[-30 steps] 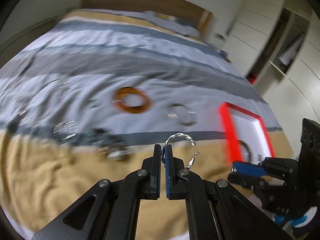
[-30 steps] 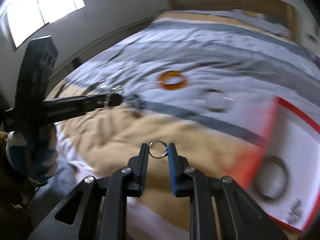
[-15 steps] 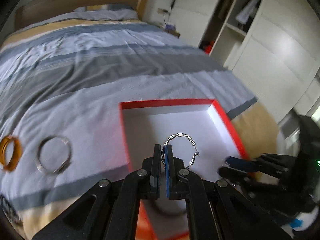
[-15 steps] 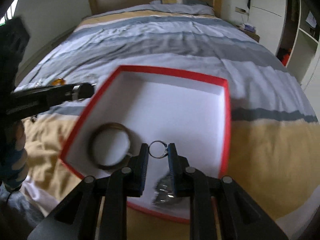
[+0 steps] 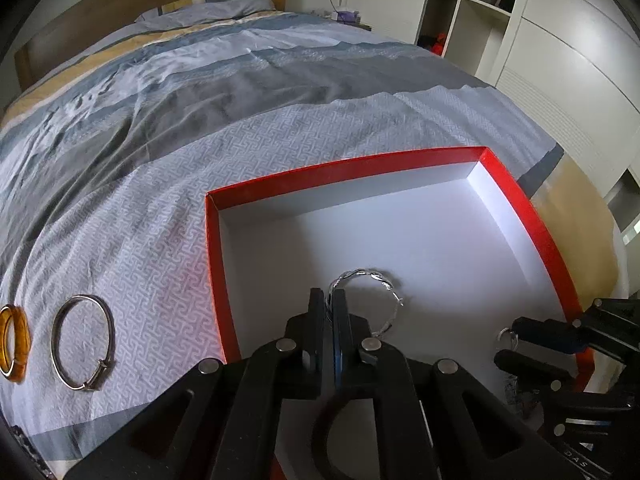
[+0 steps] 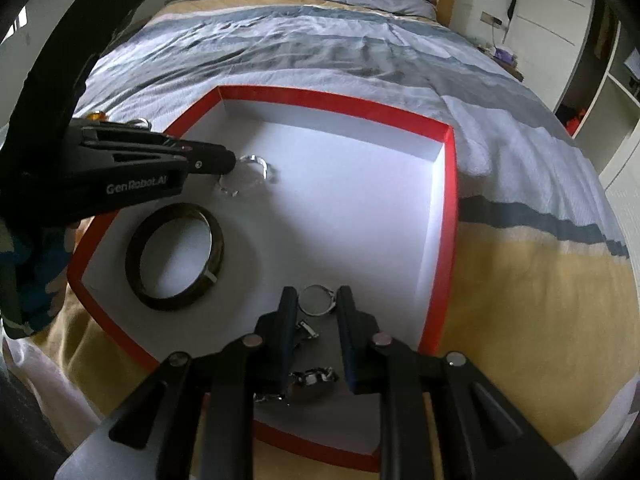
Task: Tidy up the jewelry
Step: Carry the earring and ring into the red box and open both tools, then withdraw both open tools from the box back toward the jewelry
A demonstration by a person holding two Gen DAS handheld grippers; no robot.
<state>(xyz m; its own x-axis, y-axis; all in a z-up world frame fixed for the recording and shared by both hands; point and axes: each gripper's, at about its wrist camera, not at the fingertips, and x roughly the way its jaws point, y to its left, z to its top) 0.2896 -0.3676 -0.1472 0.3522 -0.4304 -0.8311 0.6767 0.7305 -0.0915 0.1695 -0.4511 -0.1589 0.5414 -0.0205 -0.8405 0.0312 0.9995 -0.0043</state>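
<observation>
A red box (image 5: 516,196) with a white inside lies on the striped bedcover. My left gripper (image 5: 328,300) is shut on a twisted silver hoop (image 5: 380,280), which hangs just above the box floor. From the right wrist view the same left gripper (image 6: 228,164) and hoop (image 6: 260,168) are over the box's far left part. My right gripper (image 6: 317,304) is over the near side of the box (image 6: 332,100) with a small silver ring (image 6: 316,300) between its pads. Its jaws are opening, and the pads still touch the ring. The right gripper (image 5: 507,342) also shows at the box's right rim.
Inside the box lie a dark bangle (image 6: 174,256) and several small silver pieces (image 6: 312,376) under my right fingers. On the bedcover left of the box lie a silver bangle (image 5: 82,342) and an amber bangle (image 5: 12,344). White wardrobes (image 5: 560,60) stand at the right.
Both grippers have swung from over the loose jewelry on the bed to over the red box and come lower. Each still carries its piece.
</observation>
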